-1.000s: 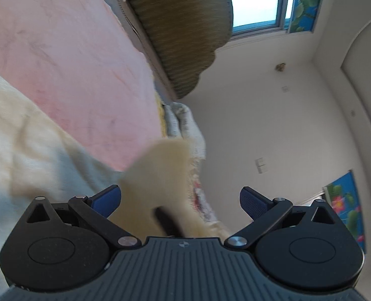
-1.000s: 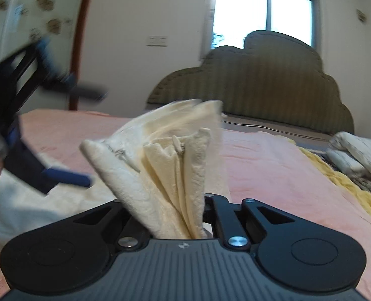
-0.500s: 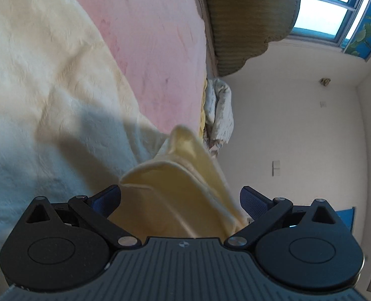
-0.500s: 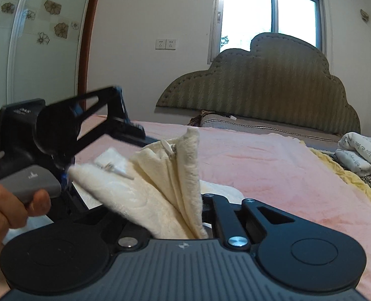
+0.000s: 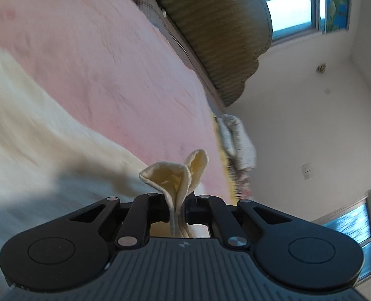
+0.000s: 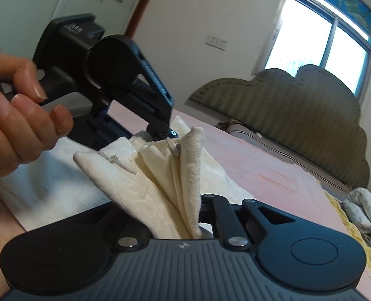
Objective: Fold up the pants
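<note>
The cream pants (image 5: 27, 130) lie on the pink bed sheet (image 5: 105, 57). My left gripper (image 5: 178, 209) is shut on a fold of the pants' edge (image 5: 178, 175), which sticks up between the jaws. My right gripper (image 6: 198, 215) is shut on another bunched part of the pants (image 6: 160, 180), with a zipper pull (image 6: 173, 148) showing at its top. In the right wrist view the left gripper (image 6: 160, 128), held in a hand (image 6: 17, 110), pinches the same bunch of fabric just beyond my right gripper.
A green padded headboard (image 6: 298, 107) stands at the far end of the bed. A folded white quilt (image 6: 366, 208) and yellow blanket (image 6: 353, 238) lie at the bed's right side. White walls and a window (image 6: 318, 42) are behind.
My left gripper was open around the fabric and has closed on the pants' edge. It has come close beside my right gripper. The right gripper has kept its hold.
</note>
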`<state>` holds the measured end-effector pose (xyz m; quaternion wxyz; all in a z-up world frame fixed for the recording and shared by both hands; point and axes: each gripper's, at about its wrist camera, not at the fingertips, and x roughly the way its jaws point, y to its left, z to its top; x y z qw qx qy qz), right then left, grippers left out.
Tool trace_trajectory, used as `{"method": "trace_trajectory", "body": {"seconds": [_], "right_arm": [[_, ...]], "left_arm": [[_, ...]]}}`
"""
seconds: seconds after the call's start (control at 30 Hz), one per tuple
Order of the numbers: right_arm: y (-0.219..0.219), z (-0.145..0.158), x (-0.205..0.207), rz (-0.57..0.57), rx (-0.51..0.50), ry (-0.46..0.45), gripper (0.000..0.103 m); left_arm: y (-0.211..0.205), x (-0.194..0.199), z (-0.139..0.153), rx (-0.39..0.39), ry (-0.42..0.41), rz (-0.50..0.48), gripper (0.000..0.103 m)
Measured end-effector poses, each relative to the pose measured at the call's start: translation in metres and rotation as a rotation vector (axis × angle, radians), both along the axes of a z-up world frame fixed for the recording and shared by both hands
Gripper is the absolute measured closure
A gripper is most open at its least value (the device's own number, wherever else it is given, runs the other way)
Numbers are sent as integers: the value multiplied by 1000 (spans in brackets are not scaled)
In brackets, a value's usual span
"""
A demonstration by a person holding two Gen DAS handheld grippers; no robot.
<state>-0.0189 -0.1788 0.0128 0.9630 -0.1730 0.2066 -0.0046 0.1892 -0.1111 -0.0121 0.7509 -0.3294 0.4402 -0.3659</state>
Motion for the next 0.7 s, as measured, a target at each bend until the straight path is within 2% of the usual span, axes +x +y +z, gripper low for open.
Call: {"method": "trace_trajectory", "body": {"seconds": [0.1, 0.2, 0.3, 0.4, 0.47, 0.6, 0.67, 0.7], "right_arm": [[23, -5, 15, 53, -14, 20, 96], [39, -14, 30, 97, -9, 62, 96], [51, -26, 39, 123, -16, 98, 95], [59, -36, 44, 135, -28, 146, 94], [64, -45, 48, 142, -50, 194, 84], [77, -46, 35, 142, -176, 177, 64], [75, -39, 18, 203, -160, 198, 48], [71, -32, 8, 239, -119, 218, 44]], "left_arm": [[9, -1, 12, 197, -119, -5, 91], [12, -2, 9, 333, -176, 4, 93], [13, -5, 0, 410, -198, 4, 93], [21, -10, -14, 441, -206, 10, 93], [24, -14, -20, 456, -220, 23, 91], [18, -23, -16, 495, -292, 31, 91], [15, -29, -12, 516, -337, 32, 91], [15, -31, -10, 522, -356, 36, 91]]}}
